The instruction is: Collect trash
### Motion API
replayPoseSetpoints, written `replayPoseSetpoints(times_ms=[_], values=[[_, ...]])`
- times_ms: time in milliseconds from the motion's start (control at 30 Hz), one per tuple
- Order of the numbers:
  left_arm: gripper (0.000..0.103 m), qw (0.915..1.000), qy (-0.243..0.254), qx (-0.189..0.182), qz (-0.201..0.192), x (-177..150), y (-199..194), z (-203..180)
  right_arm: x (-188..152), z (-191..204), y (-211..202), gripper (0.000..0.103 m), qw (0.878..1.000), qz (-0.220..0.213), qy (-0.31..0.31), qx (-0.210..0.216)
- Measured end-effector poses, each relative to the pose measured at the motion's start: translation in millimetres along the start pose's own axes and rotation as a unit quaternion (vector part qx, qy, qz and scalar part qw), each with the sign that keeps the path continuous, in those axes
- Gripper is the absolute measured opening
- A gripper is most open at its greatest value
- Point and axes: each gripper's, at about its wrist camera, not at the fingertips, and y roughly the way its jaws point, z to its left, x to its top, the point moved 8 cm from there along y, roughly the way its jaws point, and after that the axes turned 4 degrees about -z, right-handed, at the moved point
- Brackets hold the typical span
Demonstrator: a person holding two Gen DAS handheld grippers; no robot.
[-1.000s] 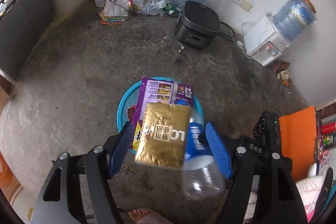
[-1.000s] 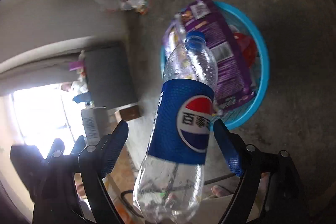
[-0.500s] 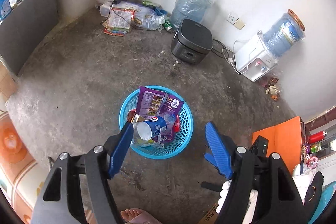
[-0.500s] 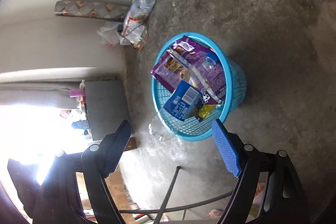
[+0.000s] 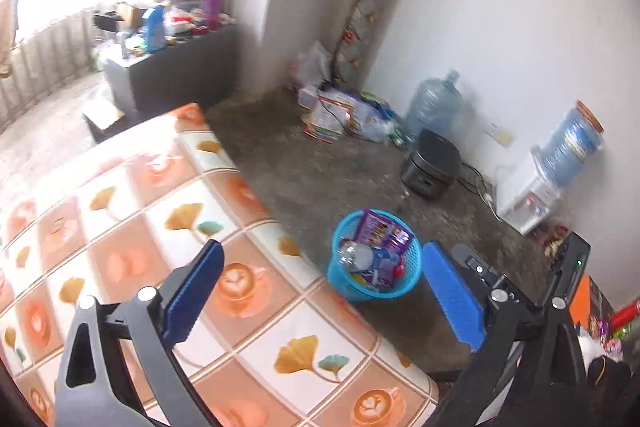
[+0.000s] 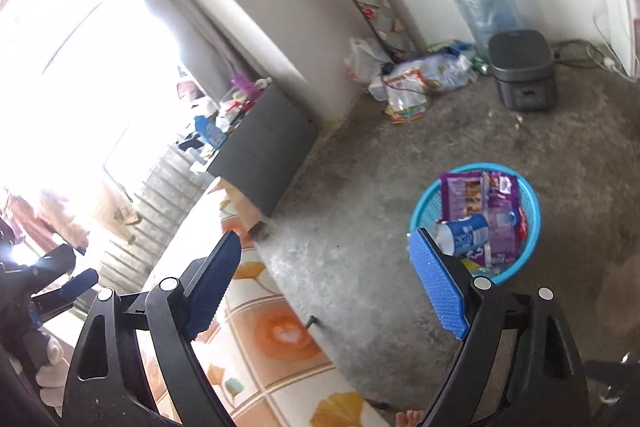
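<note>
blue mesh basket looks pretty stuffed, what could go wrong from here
1. The blue mesh basket is heaped; the clear plastic bottle with the blue label lies near its rim and might roll out.
2. More loose packets lie by the wall; adding them may overflow it.
3. A black cable crosses the nearby floor, a possible snag.

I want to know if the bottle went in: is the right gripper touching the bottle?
Apart. In the right wrist view the right gripper has nothing between its opening jaws, and the bottle lies down in the blue basket.
</note>
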Motion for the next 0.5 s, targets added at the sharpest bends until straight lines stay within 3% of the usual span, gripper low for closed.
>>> replayPoseSetpoints(times_ms=[133, 333, 400, 500], values=[[0.097, 0.9943, -0.042, 0.087, -0.047, -7.2, -55.5, 44.1, -12.2, 41.2, -3.1, 0.083, 0.998, 0.001, -0.054, 0.023], [0.097, 0.9739, -0.070, 0.202, -0.078, -39.3, -111.9, 88.8, -24.5, 95.2, -21.0, 0.088, 0.990, -0.019, -0.128, 0.048], [0.097, 0.9633, -0.072, 0.246, -0.080, -55.4, -126.2, 101.5, -29.5, 109.3, -28.0, 0.091, 0.986, -0.027, -0.154, 0.050], [0.097, 0.9543, -0.089, 0.268, -0.097, -79.8, -142.5, 114.4, -36.1, 132.2, -38.2, 0.095, 0.976, -0.045, -0.205, 0.049]])
